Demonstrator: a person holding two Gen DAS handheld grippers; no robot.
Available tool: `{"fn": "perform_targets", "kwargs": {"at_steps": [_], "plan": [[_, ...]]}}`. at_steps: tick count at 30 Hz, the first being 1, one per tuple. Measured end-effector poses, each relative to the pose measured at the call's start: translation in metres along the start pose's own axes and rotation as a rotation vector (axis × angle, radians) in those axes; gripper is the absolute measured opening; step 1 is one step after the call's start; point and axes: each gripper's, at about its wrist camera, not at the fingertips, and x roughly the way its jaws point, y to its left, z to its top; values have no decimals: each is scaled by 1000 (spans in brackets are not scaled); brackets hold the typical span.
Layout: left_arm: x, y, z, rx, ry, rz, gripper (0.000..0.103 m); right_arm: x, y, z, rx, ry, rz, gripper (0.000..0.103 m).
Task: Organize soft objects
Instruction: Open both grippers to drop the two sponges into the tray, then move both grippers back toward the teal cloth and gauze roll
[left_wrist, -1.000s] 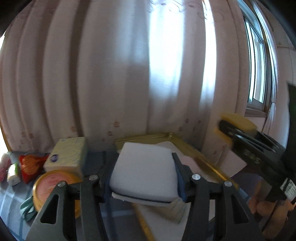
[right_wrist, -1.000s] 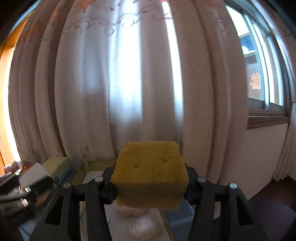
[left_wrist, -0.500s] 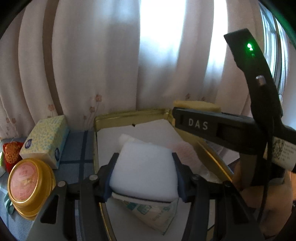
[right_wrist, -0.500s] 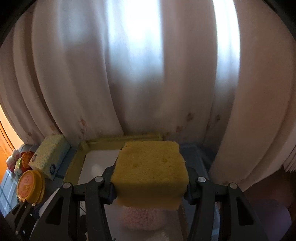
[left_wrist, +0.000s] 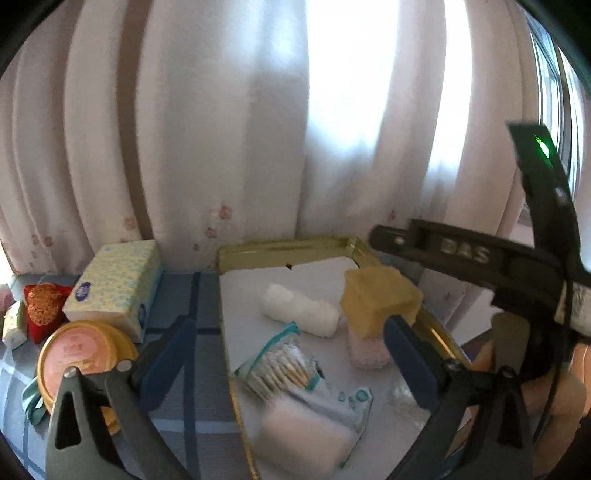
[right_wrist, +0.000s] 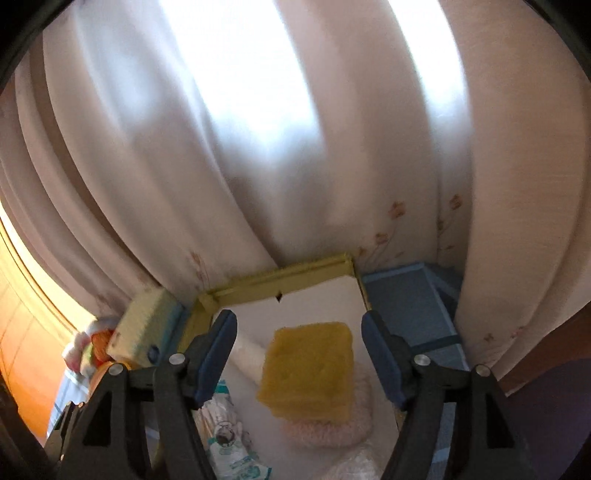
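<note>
Both tools just opened, empty: left tool (left_wrist: 295, 354) dropped its white pad (left_wrist: 303, 439), right tool (right_wrist: 299, 350) its yellow sponge (right_wrist: 308, 373), into the gold tray (left_wrist: 288, 248); withdraw straight back, avoiding snags

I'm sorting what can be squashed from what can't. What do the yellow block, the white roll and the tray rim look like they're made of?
The yellow block looks like open-cell foam sponge: matte, pitted surface, soft edges. The white roll seems to be fluffy fabric, perhaps a rolled towel; its fuzzy outline suggests so. The tray rim looks like gold-coloured metal or metallised card, given its sheen; which one is unclear.
</note>
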Motion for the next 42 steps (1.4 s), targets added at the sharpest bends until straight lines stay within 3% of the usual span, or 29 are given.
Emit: {"fn": "perform_targets", "kwargs": {"at_steps": [6, 9, 12, 14, 17, 20, 29, 42], "plan": [[-11, 13, -5, 0, -34, 20, 103, -29, 0, -12, 81, -87, 60, 73], [-18, 20, -9, 38, -66, 69, 103, -50, 8, -25, 95, -192, 57, 73], [-25, 33, -14, 65, -111, 120, 103, -68, 17, -41, 114, -299, 4, 74], [-29, 46, -17, 66, -138, 156, 103, -83, 27, -55, 122, -412, -77, 74], [-36, 64, -18, 58, -174, 199, 103, -99, 43, -74, 126, -563, -154, 90], [-43, 78, -21, 83, -233, 272, 103, -104, 64, -86, 86, -663, -224, 91], [-55, 104, -32, 126, -301, 362, 103, -96, 95, -100, 60, -719, -250, 91], [-65, 136, -39, 42, -310, 339, 103, -87, 120, -114, 40, -688, -249, 91]]}}
